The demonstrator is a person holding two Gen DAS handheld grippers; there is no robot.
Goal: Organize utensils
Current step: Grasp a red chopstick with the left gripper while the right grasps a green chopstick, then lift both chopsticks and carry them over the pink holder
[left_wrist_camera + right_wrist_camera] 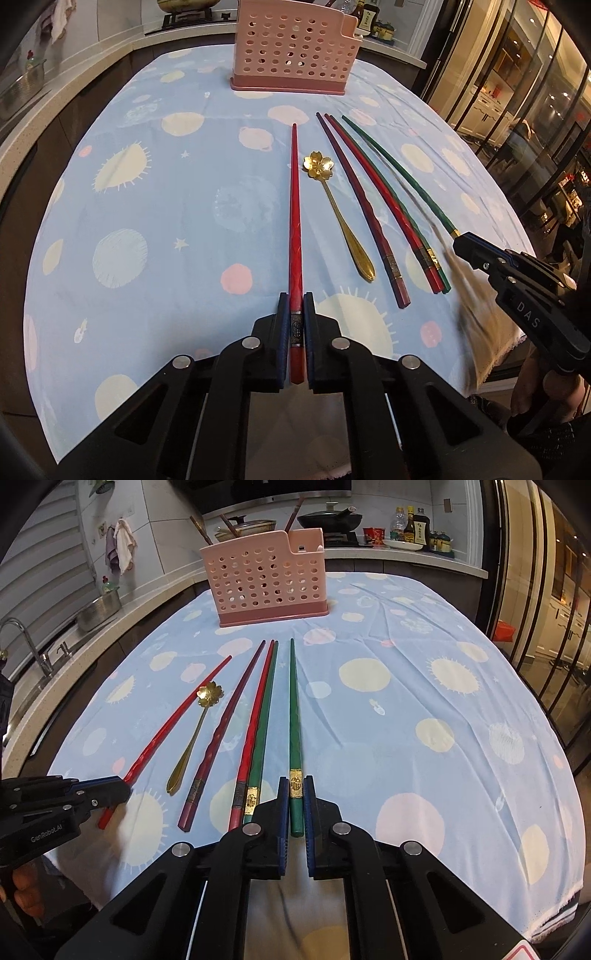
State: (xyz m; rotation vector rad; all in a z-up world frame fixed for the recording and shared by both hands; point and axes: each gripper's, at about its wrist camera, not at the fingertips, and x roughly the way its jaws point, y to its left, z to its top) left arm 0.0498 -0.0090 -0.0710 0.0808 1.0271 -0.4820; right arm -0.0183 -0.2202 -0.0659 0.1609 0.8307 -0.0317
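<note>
L gripper (295, 306) clamps red chopstick (294, 206) butt; R gripper (295, 790) clamps green chopstick (293, 709); tips twd holder (266, 579).

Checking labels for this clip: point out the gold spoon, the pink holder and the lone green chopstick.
Gold spoon (318, 165): left wrist view, on its flower-shaped bowl.
Pink holder (264, 581): right wrist view, on its perforated front wall.
Lone green chopstick (294, 709): right wrist view, mid-shaft, ahead of the fingers.
</note>
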